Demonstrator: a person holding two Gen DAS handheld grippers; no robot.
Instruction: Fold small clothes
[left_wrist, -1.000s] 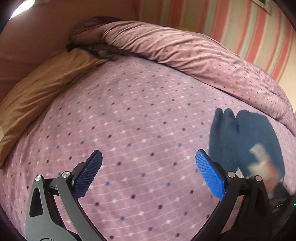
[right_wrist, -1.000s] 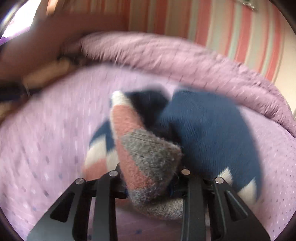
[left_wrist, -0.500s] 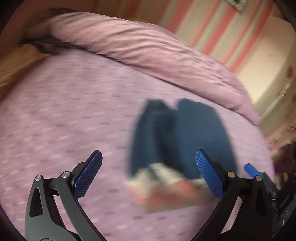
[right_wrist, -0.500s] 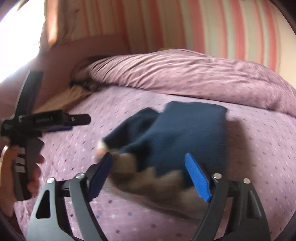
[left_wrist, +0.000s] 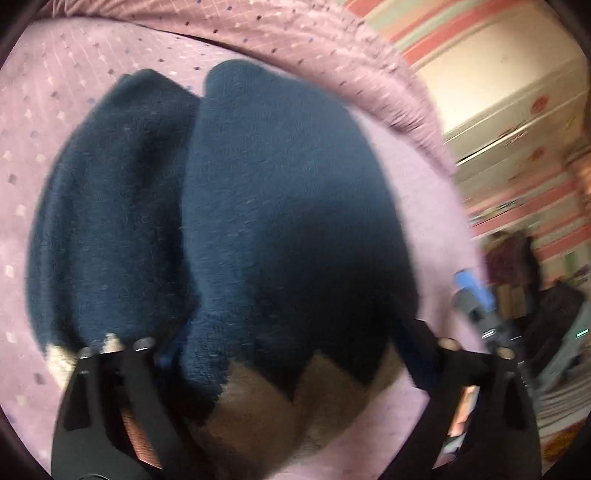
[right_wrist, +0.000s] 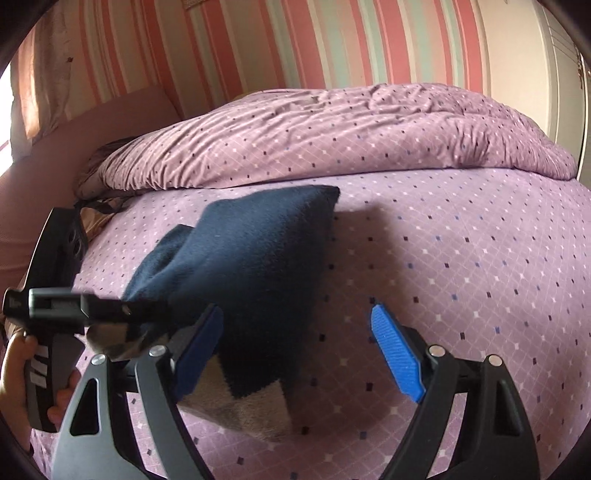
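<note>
A small navy knitted sweater with a tan and white zigzag hem lies on the purple dotted bedsheet. In the left wrist view it fills the frame, and my left gripper is open with its jaws spread on either side of the hem; the cloth hides the blue pads. In the right wrist view the sweater sits left of centre. My right gripper is open and empty, its left pad against the sweater's edge. The left gripper body shows at the far left.
A rumpled purple duvet lies along the back of the bed. A striped wall stands behind it. A white cabinet and floor clutter show at the right of the left wrist view.
My right gripper let go of the sweater hem and drew back. My left gripper swung right and moved in over the sweater until its jaws straddle the hem.
</note>
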